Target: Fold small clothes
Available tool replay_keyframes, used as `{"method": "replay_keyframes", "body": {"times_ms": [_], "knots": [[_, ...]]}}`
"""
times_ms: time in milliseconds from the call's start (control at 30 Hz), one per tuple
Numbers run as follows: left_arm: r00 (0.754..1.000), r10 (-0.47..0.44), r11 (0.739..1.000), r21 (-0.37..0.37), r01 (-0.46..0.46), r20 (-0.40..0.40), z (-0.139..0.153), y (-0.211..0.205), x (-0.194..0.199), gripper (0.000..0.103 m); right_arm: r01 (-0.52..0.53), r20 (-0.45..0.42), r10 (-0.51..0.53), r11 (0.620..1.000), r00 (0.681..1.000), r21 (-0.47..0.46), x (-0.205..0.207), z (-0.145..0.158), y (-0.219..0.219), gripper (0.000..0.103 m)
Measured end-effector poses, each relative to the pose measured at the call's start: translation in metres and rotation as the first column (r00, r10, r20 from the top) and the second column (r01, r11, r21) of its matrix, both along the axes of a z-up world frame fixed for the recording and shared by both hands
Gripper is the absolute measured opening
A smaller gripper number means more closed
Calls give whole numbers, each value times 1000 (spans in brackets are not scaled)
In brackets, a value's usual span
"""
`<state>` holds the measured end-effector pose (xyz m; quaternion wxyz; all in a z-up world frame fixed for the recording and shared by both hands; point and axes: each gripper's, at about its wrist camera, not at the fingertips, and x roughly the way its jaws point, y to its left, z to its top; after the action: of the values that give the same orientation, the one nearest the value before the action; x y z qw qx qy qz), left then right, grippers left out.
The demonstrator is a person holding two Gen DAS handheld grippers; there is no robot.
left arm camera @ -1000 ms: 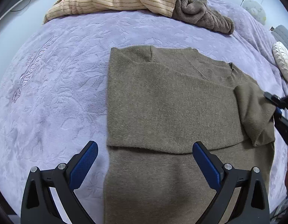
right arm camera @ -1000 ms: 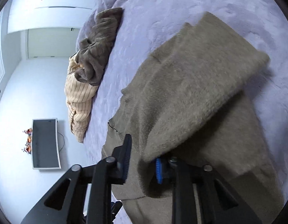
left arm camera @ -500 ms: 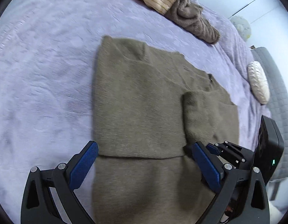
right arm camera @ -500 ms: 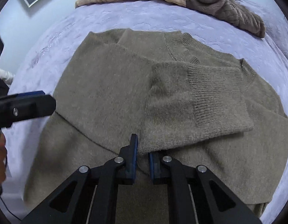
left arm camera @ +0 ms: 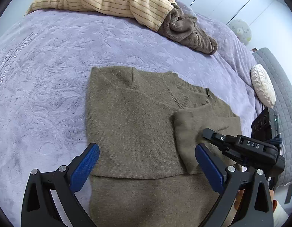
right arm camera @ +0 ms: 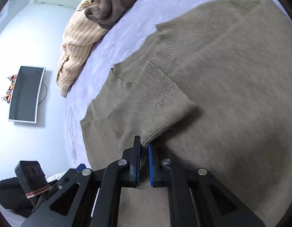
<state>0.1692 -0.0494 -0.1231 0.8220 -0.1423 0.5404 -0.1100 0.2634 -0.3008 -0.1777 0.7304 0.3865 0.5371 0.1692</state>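
An olive-brown knit sweater point(left arm camera: 138, 124) lies flat on the lavender bedspread point(left arm camera: 42, 79), its left sleeve folded across the body. My left gripper point(left arm camera: 146, 162) is open and empty, hovering over the sweater's lower half. My right gripper point(right arm camera: 144, 151) is shut on the ribbed cuff of the right sleeve point(right arm camera: 161, 106), which is folded over the sweater's chest. The right gripper also shows in the left wrist view point(left arm camera: 206, 134), at the sleeve's edge point(left arm camera: 191, 132).
A cream striped garment point(left arm camera: 108, 1) and a brown fleece garment point(left arm camera: 187, 34) are piled at the far side of the bed. A white cushion point(left arm camera: 263, 85) lies on a grey quilt to the right. A wall monitor point(right arm camera: 25, 94) shows in the right wrist view.
My right gripper closed on the sleeve cuff and carried the sleeve from the sweater's right side over its chest. My left gripper stayed open over the lower half.
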Motion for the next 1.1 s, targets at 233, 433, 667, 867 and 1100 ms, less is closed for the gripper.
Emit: {"method": "replay_keyframes", "body": {"times_ms": [233,433,667,867,1100], "knots": [[992,-29,972,-234,-1,-123,-29,6,16,102,-397,114,404,915,908,-78,-5,23,96,14],[989,-77,986,-154,56,-130,-41,-21,20,102,-249,17,250,967,968,-48,-47,3,28,43],[989,20,1000,-5,-21,-147,-45,-17,29,7,181,-91,-184,982,979,-44,-93,-17,-121,44],[997,-20,997,78,25,-75,-30,-31,17,7,388,-63,-384,920,921,61,-84,-19,-172,7],[991,-27,994,97,40,-132,-45,-23,6,11,308,-85,-311,950,947,-43,-84,-39,-183,5]]}}
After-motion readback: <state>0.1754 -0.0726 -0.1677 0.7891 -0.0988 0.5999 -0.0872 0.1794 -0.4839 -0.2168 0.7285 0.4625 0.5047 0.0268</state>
